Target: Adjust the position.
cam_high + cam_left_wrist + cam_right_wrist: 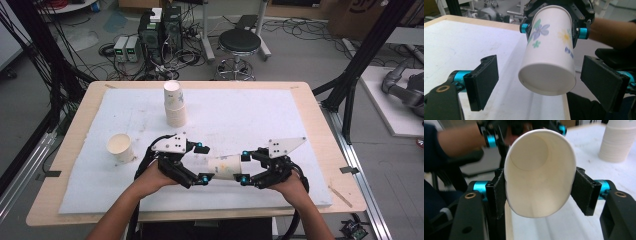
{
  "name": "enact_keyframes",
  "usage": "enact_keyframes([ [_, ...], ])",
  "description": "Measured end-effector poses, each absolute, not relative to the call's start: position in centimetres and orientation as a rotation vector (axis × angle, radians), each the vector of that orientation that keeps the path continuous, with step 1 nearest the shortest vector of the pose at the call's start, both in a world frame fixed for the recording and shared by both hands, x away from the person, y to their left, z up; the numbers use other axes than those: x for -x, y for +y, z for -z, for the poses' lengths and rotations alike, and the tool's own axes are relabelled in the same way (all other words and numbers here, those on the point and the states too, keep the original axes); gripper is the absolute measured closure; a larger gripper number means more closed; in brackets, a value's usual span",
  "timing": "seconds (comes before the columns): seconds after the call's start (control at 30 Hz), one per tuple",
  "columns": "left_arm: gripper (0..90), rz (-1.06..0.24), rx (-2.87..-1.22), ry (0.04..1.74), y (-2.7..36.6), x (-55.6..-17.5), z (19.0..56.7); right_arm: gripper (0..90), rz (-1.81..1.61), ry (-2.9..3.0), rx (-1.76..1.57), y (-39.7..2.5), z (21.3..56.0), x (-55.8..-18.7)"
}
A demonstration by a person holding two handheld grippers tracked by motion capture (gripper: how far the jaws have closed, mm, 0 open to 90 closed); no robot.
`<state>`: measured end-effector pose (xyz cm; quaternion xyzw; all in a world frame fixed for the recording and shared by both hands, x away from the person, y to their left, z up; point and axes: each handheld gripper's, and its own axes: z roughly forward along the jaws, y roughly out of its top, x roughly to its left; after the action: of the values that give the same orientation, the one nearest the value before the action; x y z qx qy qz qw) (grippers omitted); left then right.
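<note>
The right hand-held gripper [537, 192] squeezes a flower-printed paper cup [550, 52] at its rim, held sideways above the white-padded counter [280, 107], the mouth bent oval; the left hand-held gripper [547, 83] gapes around its flat base.

Cup [223, 166] between both tongs (lying sideways), cup stack [175, 104] behind
</note>
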<state>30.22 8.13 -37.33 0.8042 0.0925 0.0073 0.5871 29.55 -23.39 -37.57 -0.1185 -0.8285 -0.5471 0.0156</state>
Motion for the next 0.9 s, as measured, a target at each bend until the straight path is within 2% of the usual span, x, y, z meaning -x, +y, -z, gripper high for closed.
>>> enact_keyframes([
  [0.37, 15.7, -0.036, -2.023, 0.201, 7.5, -30.2, 37.3, 34.4, 1.396, -2.796, 0.328, -21.3, 35.7, -30.2],
  [0.9, 17.4, -0.051, -2.106, 0.173, 6.7, -30.3, 37.6, 34.4, 1.093, -2.980, 0.211, -18.4, 33.6, -30.5],
])
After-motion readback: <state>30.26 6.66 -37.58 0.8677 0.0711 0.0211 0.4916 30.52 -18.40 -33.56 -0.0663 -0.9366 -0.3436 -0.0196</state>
